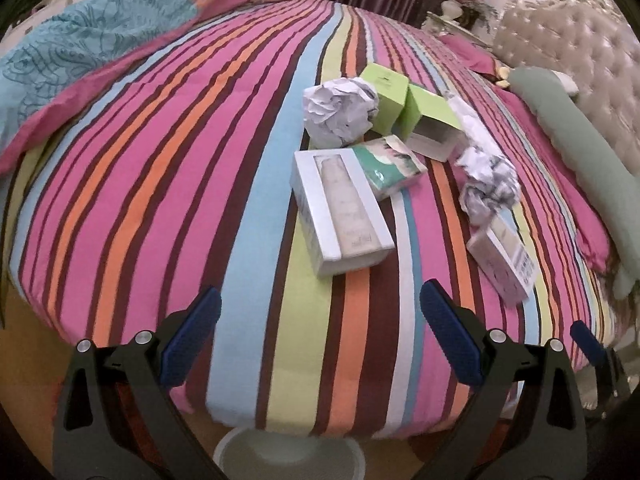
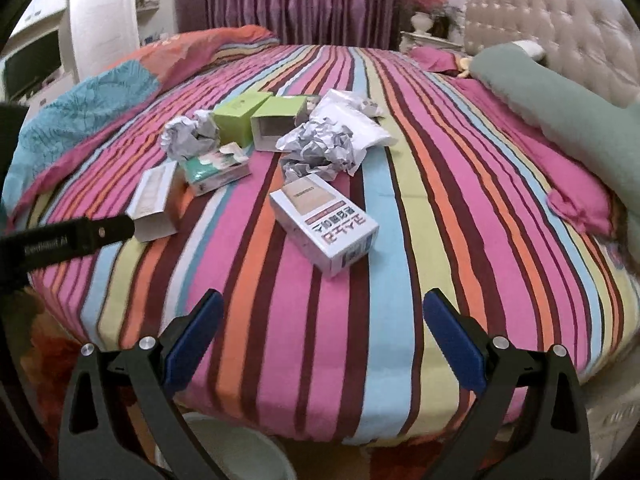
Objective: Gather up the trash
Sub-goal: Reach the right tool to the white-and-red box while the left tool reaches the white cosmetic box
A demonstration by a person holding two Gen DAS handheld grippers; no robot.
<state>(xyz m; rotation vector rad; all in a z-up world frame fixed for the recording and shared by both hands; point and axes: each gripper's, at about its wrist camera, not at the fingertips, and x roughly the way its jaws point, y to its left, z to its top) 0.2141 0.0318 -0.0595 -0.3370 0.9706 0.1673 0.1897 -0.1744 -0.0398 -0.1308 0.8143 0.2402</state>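
Jaws gape on both grippers; left gripper (image 2: 128,226) reads "GenRobot AI".

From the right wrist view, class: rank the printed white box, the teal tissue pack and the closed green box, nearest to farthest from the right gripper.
1. Printed white box: just ahead of the open right gripper, near the bed's front edge.
2. Teal tissue pack: further back, to the left.
3. Closed green box: farthest, behind the tissue pack.
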